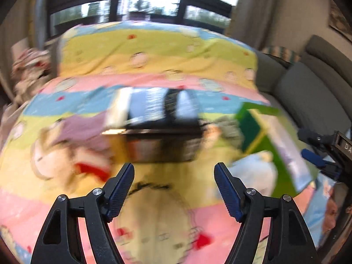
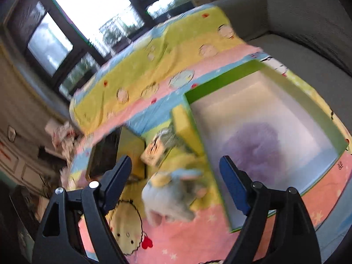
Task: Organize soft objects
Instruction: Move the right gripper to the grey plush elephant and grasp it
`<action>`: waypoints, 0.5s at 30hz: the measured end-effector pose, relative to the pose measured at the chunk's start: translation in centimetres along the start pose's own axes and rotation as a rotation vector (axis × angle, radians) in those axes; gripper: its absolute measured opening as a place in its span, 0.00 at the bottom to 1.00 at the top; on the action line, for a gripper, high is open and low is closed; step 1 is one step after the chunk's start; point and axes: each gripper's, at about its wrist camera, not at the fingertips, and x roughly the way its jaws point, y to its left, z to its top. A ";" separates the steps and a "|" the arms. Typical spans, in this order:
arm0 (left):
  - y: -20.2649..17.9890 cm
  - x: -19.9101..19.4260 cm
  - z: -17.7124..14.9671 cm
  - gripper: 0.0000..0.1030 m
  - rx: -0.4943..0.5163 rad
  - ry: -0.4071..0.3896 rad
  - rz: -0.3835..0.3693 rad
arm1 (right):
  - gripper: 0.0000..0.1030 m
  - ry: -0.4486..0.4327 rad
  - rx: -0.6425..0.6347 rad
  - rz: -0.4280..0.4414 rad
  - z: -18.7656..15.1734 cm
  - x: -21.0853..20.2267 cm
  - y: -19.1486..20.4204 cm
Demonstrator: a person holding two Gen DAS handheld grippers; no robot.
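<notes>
Hovering | left gripper (image 1: 174, 167) fingers apart, empty | right gripper (image 2: 176, 160) likewise

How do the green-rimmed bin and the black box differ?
The green-rimmed bin is pale and translucent, with a purple fluffy thing showing inside; the black box is dark and opaque, its contents blurred. The bin looks clearly larger than the box. Both are open-topped and sit on the cartoon blanket.

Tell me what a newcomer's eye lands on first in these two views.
First, the bright cartoon-print bedspread in yellow, pink and blue bands, filling both views. Next, the green-rimmed box to the right on it, with something purple and fuzzy inside. Between that box and a dark box lies a pale plush toy.
</notes>
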 end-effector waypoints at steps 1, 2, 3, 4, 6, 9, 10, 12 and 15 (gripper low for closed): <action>1.2 -0.1 -0.5 0.73 -0.009 0.005 0.020 | 0.80 0.015 -0.030 -0.019 -0.6 0.6 0.9; 2.2 -0.2 -1.1 0.73 -0.011 0.013 0.036 | 0.80 0.030 -0.060 -0.034 -1.0 1.2 1.7; 3.2 -0.4 -1.7 0.73 -0.017 0.018 0.053 | 0.80 0.038 -0.079 -0.042 -1.3 1.6 2.2; 4.1 -0.5 -2.3 0.73 -0.026 0.026 0.065 | 0.79 0.049 -0.102 -0.049 -1.8 2.2 2.7; 5.9 -0.8 -3.5 0.73 -0.041 0.038 0.082 | 0.78 0.071 -0.119 -0.060 -2.4 3.2 3.2; 7.6 -1.0 -4.8 0.73 -0.059 0.037 0.101 | 0.72 0.100 -0.149 -0.109 -3.2 4.4 3.9; 8.4 -0.9 -5.4 0.73 -0.077 0.041 0.108 | 0.71 0.105 -0.160 -0.133 -3.3 5.0 4.0; 9.7 -0.7 -5.8 0.73 -0.124 0.043 0.104 | 0.68 0.114 -0.152 -0.159 -3.6 5.8 3.8; 11.1 -0.4 -6.8 0.73 -0.217 0.088 0.026 | 0.59 0.159 -0.127 -0.147 -4.2 6.5 3.6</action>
